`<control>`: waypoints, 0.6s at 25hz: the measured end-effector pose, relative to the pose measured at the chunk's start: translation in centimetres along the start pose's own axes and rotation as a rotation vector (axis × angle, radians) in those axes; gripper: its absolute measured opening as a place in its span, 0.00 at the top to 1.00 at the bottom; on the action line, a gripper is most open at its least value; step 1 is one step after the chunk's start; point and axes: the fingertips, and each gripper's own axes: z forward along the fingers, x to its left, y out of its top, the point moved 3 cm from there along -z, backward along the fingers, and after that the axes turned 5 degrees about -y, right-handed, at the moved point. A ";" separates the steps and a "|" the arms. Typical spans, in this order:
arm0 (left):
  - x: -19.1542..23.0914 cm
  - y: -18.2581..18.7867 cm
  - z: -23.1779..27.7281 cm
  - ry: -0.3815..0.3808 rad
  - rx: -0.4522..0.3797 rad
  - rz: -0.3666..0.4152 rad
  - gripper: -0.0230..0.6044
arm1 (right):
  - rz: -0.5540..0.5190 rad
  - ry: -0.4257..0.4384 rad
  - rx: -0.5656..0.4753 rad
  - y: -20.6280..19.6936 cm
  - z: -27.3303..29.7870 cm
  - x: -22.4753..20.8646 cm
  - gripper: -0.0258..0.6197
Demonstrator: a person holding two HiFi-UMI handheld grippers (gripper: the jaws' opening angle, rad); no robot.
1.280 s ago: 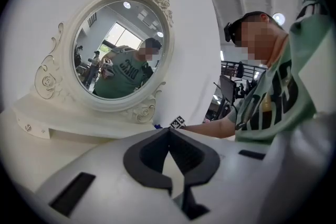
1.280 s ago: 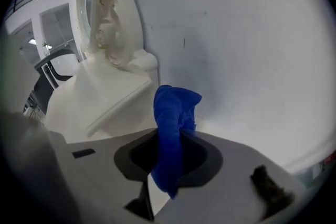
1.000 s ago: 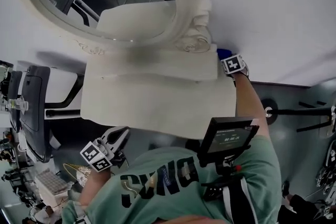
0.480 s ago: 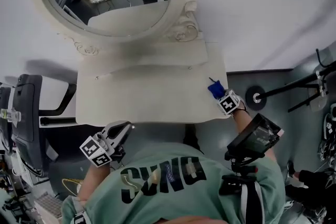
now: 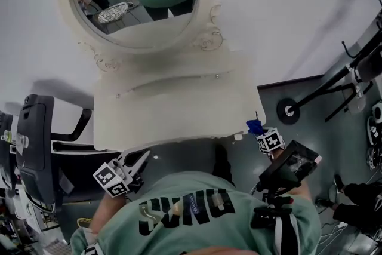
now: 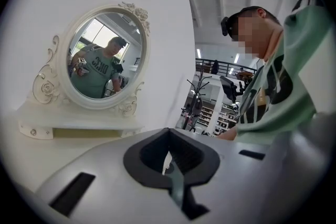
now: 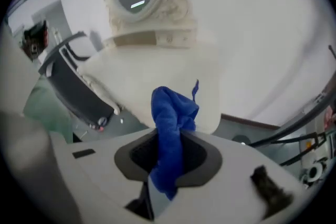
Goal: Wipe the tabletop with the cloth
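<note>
My right gripper (image 5: 262,134) is clamped on the blue cloth (image 5: 255,127) just at the tabletop's (image 5: 179,110) near right corner, so the surface to wipe lies ahead and to its left, while my left gripper (image 5: 138,159), jaws together on nothing, hangs below the near edge.

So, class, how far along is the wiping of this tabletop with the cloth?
Done: the blue cloth is clamped in the right hand-held gripper. In hand: the cloth is at the front right corner of the tabletop; the left hand-held gripper is shut, empty, off the table. Left: unclear; the pale top shows no marks separating wiped from unwiped.
</note>
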 end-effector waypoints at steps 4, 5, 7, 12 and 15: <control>0.7 1.2 3.5 0.006 -0.007 -0.004 0.95 | 0.029 -0.049 -0.198 10.8 -0.7 -7.0 0.83; 1.0 1.5 4.7 0.014 -0.006 -0.010 0.95 | 0.011 -0.061 -0.220 13.7 0.0 -9.0 0.83; 1.6 2.1 7.2 0.041 -0.009 -0.029 0.95 | -0.036 -0.081 -0.247 19.4 2.0 -12.5 0.83; 3.3 3.0 11.8 0.167 -0.024 -0.084 0.95 | -0.133 -0.105 -0.243 31.0 9.8 -19.1 0.83; 4.0 2.6 12.7 0.258 0.005 -0.103 0.95 | -0.187 -0.140 -0.194 34.7 14.2 -21.7 0.83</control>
